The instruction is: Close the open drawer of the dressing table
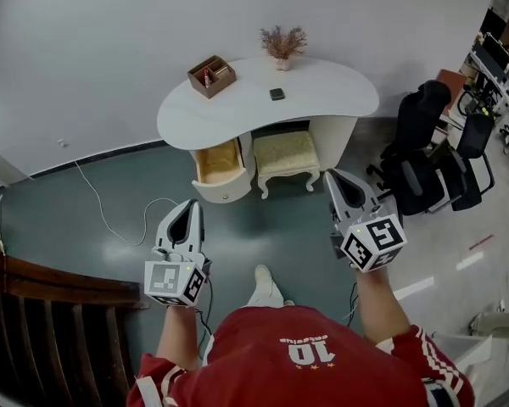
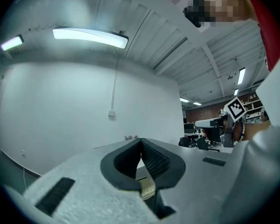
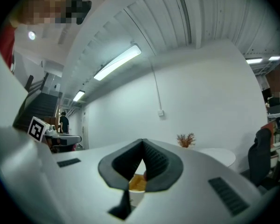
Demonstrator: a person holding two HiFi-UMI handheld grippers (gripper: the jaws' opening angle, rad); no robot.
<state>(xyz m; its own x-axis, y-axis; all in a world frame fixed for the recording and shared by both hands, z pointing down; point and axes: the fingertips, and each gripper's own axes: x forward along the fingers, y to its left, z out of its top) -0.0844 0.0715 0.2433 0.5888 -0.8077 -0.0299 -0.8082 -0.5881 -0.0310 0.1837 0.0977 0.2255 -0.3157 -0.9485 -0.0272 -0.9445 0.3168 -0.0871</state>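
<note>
The white dressing table (image 1: 322, 91) stands against the wall. Its left drawer (image 1: 218, 163) is pulled out and shows a yellow wooden inside above a rounded white front (image 1: 225, 194). My left gripper (image 1: 191, 207) hangs in the air just in front of that drawer, shut and empty. My right gripper (image 1: 334, 176) hovers by the table's right leg, also shut with nothing in it. In the left gripper view the jaws of my left gripper (image 2: 141, 141) meet. Through the gap below the tips of my right gripper (image 3: 142, 143) the drawer (image 3: 136, 183) shows yellow.
A cushioned stool (image 1: 286, 153) is tucked under the table beside the drawer. On the top sit a wooden organiser box (image 1: 210, 75), a dried plant (image 1: 282, 42) and a small dark object (image 1: 276, 94). Black office chairs (image 1: 424, 155) stand right; a cable (image 1: 102, 214) crosses the floor left.
</note>
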